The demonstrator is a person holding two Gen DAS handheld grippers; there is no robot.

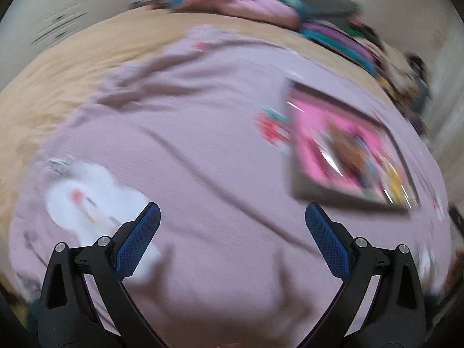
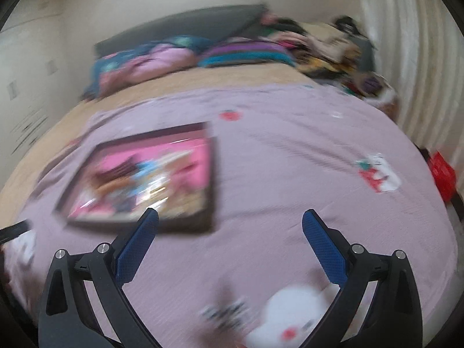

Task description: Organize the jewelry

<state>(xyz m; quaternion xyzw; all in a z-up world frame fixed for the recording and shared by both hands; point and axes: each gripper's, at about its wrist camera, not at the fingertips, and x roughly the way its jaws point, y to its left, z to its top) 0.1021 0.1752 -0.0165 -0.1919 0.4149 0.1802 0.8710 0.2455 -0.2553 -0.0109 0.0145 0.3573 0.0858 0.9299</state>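
Both views are motion-blurred. A dark-framed jewelry tray (image 1: 301, 185) with a pink lining and a heap of mixed colourful pieces lies on the lilac bedspread (image 1: 203, 133). It sits ahead and to the right of my left gripper (image 1: 232, 217), which is open and holds nothing. In the right wrist view the same tray (image 2: 210, 174) lies ahead to the left, its near edge just past the left fingertip of my open, empty right gripper (image 2: 230, 217). A small silvery item (image 1: 58, 165) rests at the left by a white printed figure; a blurred silvery item (image 2: 226, 313) also lies near the right gripper.
The lilac bedspread (image 2: 290, 159) with white and red prints covers a bed with a beige sheet (image 1: 58, 72). Pillows and a pile of colourful clothes (image 2: 261, 49) lie at the far end by a dark headboard. A red basket (image 2: 442, 174) stands off the bed's right side.
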